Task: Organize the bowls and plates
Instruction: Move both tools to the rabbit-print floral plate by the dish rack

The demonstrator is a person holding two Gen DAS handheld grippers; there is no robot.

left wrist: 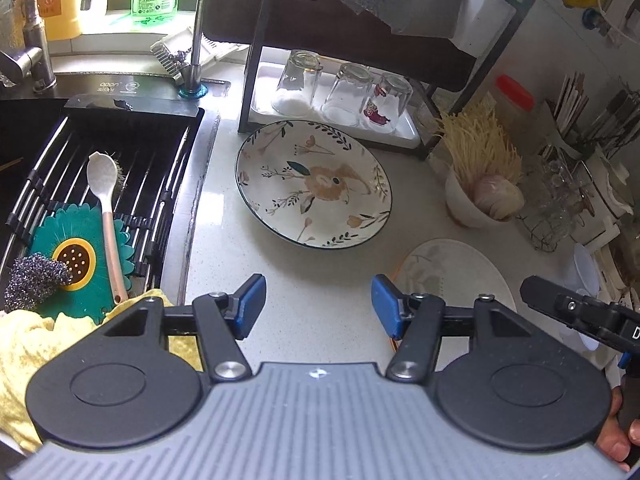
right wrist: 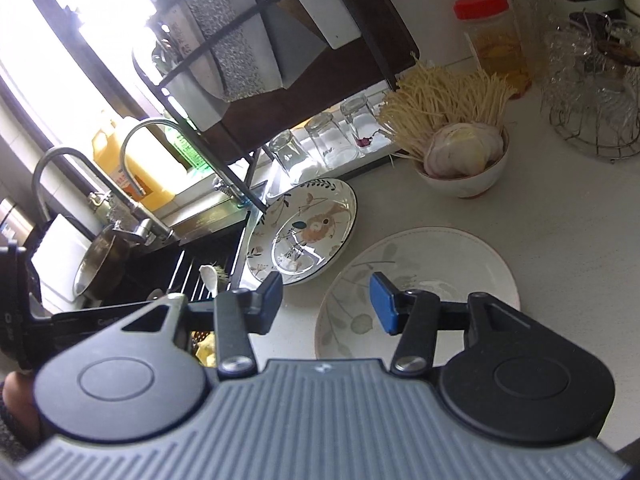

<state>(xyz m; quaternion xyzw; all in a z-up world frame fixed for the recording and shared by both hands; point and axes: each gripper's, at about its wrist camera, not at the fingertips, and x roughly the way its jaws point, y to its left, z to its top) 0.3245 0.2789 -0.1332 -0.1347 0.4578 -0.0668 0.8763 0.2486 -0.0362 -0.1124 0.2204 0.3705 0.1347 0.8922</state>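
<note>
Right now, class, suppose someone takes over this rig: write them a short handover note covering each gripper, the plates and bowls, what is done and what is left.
Left gripper: open, empty, above bare counter.
Right gripper: open, empty, over the near edge of the pale leaf plate.
Rabbit plate: flat on the counter in front of the rack with the glasses.
Bowl: holds noodles and onion, beside the rack.
Done: nothing stacked or held.
Left: gather both plates; the bowl is full, so probably leave it.
</note>
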